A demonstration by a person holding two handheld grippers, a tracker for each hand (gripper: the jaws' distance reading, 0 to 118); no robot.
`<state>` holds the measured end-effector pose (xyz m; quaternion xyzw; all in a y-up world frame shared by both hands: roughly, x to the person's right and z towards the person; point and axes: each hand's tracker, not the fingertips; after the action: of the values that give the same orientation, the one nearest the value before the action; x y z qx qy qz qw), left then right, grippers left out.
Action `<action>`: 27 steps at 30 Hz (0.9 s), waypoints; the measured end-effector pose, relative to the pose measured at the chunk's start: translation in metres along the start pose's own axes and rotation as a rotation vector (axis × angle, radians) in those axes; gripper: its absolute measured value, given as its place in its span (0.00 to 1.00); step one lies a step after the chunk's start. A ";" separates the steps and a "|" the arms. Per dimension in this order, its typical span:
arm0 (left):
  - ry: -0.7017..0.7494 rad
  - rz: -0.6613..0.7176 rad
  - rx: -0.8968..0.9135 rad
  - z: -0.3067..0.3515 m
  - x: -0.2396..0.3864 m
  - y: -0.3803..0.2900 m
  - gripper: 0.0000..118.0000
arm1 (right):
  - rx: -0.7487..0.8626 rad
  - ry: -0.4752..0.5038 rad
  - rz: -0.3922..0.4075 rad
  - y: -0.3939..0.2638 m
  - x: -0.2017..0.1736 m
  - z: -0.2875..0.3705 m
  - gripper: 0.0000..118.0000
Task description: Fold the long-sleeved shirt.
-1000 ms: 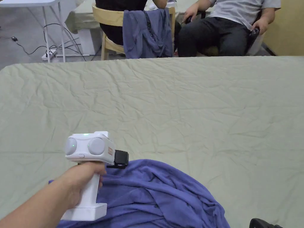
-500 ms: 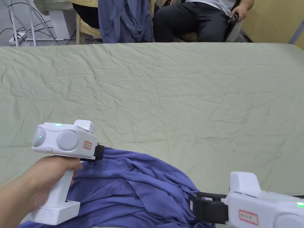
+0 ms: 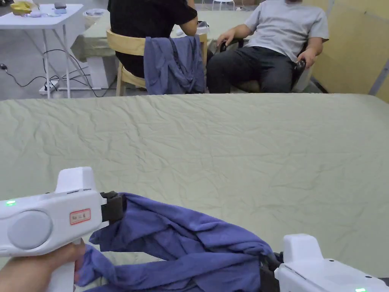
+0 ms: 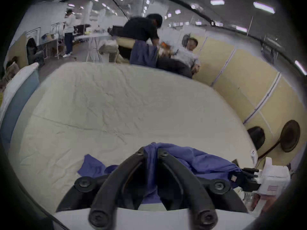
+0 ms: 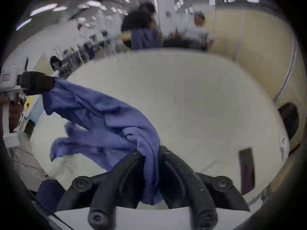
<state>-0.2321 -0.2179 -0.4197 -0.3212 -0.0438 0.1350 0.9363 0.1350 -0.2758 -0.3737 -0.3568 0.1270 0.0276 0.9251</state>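
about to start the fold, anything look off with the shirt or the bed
Nothing damaged. The blue shirt is bunched and twisted, not spread flat, strung between the left gripper and right gripper. The green sheet is creased.

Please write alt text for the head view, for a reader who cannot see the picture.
Two white handheld grippers, the left gripper and the right gripper, hold a crumpled blue long-sleeved shirt between them, partly lifted above a wide, wrinkled pale green sheet. Beyond the sheet, two people sit on chairs, and another blue garment hangs over a wooden chair.
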 end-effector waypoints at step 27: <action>0.072 0.114 0.543 0.133 0.007 0.286 0.07 | 0.456 -0.182 0.398 0.395 -0.026 0.135 0.14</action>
<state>-0.3115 0.0789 -0.4902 -0.0650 0.0456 0.1824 0.9800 0.0829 0.1097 -0.5287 -0.1043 0.1139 0.2107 0.9653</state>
